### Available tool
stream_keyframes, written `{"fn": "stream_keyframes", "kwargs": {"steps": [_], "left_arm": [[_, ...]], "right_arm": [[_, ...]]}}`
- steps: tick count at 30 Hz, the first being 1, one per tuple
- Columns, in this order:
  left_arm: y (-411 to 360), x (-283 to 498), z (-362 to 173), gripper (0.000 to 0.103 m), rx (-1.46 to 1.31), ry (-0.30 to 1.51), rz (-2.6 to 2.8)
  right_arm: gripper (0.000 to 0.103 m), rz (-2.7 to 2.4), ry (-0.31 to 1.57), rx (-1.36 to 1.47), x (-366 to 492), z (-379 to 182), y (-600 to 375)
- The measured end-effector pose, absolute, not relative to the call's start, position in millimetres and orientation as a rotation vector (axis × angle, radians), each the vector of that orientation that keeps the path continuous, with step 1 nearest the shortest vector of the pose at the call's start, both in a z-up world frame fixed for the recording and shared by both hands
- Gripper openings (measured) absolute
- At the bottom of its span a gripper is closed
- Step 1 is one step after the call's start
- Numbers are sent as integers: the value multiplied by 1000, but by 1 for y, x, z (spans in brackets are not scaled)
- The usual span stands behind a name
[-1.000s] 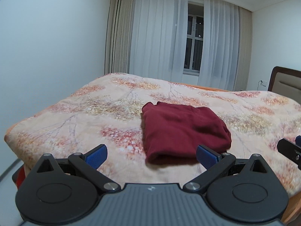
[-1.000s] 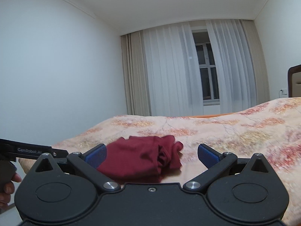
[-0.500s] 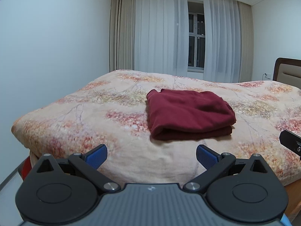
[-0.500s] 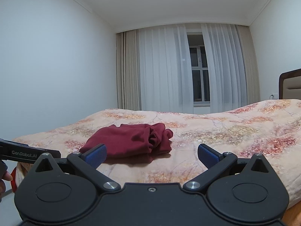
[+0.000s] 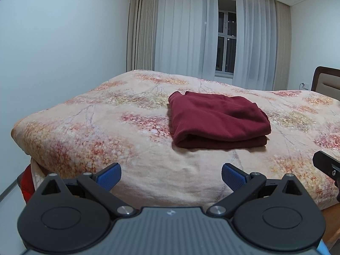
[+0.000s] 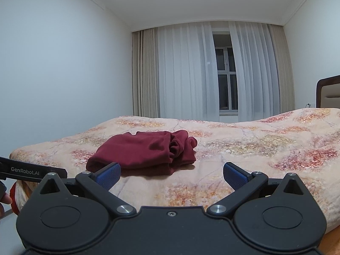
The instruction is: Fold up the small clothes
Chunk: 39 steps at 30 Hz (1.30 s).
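A dark red garment (image 5: 218,120) lies folded in a flat stack on the floral bedspread (image 5: 106,127), near the bed's front edge. In the right wrist view the same garment (image 6: 146,150) shows its bunched open end on the right side. My left gripper (image 5: 171,175) is open and empty, held back off the bed below the front edge. My right gripper (image 6: 171,175) is also open with nothing between its blue pads (image 6: 233,177), a short way in front of the garment. Neither touches the cloth.
The bed fills the room's middle; a headboard (image 5: 327,82) stands at the right and curtains (image 5: 187,38) with a window behind. A white wall runs along the left. Something red (image 5: 27,184) sits low by the bed's left corner. The other gripper's body (image 6: 31,171) shows at the left edge.
Both grippers have pulled back and lowered away from the bed, so the folded garment now sits farther off. The garment itself has not moved. Both stay open.
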<state>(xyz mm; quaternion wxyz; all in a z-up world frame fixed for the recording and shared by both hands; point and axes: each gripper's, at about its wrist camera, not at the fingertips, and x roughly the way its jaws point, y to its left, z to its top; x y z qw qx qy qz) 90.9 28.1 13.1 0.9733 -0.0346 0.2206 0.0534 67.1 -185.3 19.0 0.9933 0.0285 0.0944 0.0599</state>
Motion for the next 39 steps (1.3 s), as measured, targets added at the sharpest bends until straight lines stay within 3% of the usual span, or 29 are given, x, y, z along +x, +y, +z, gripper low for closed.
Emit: {"fn": "stream_keyframes", "kwargs": {"steps": [39], "left_arm": [[31,93,7,103,-60,461,120]], "right_arm": [[103,124,204,71,71,15,-187]]}}
